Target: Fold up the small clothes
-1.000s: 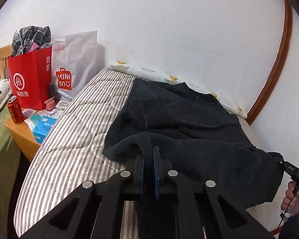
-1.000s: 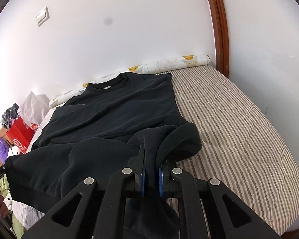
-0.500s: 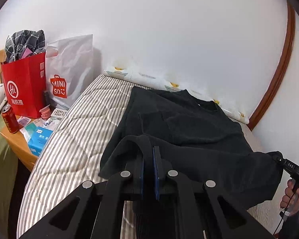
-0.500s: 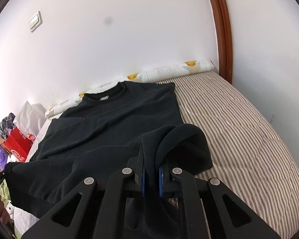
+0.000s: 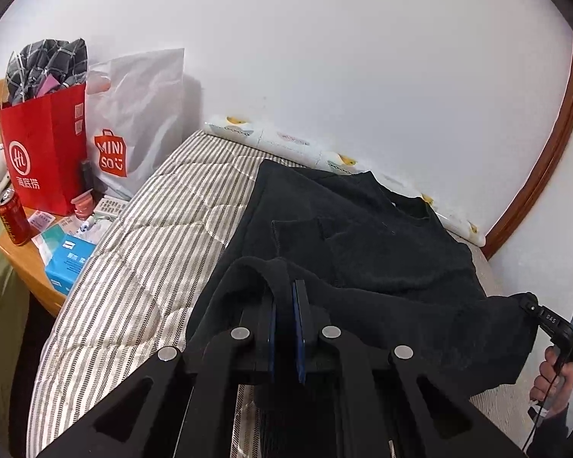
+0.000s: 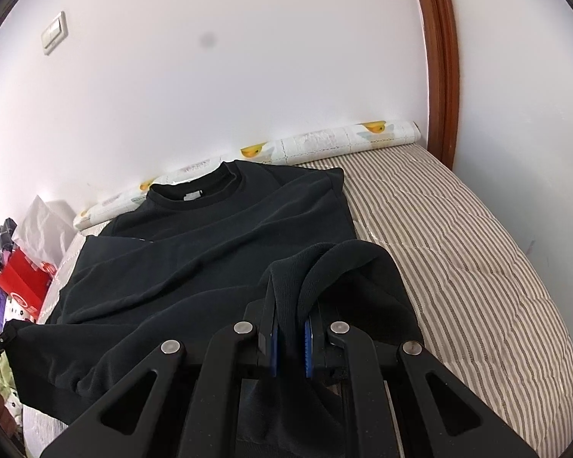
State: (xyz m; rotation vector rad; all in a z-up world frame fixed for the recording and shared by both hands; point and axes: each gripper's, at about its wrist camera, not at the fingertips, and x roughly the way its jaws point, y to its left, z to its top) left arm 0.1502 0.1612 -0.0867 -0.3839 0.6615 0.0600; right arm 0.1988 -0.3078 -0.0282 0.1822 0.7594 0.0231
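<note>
Black sweatshirt point(image 6: 217, 236) lies spread on the striped bed point(image 6: 458, 252), collar toward the wall at twelve o'clock. Each hand-held gripper is clamped on a bottom corner of it: the left hand-held gripper point(image 5: 284, 305) and the right hand-held gripper point(image 6: 289, 316), lifting the hem. At nine o'clock in the left view, a wooden counter point(image 5: 26, 263) carries two bags, a red bag point(image 5: 44, 152) and a white bag point(image 5: 141, 114), plus one red can point(image 5: 13, 217) and one blue box point(image 5: 70, 259).

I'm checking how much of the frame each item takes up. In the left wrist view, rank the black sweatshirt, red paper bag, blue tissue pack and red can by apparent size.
1. black sweatshirt
2. red paper bag
3. blue tissue pack
4. red can, close to the pack in apparent size
</note>
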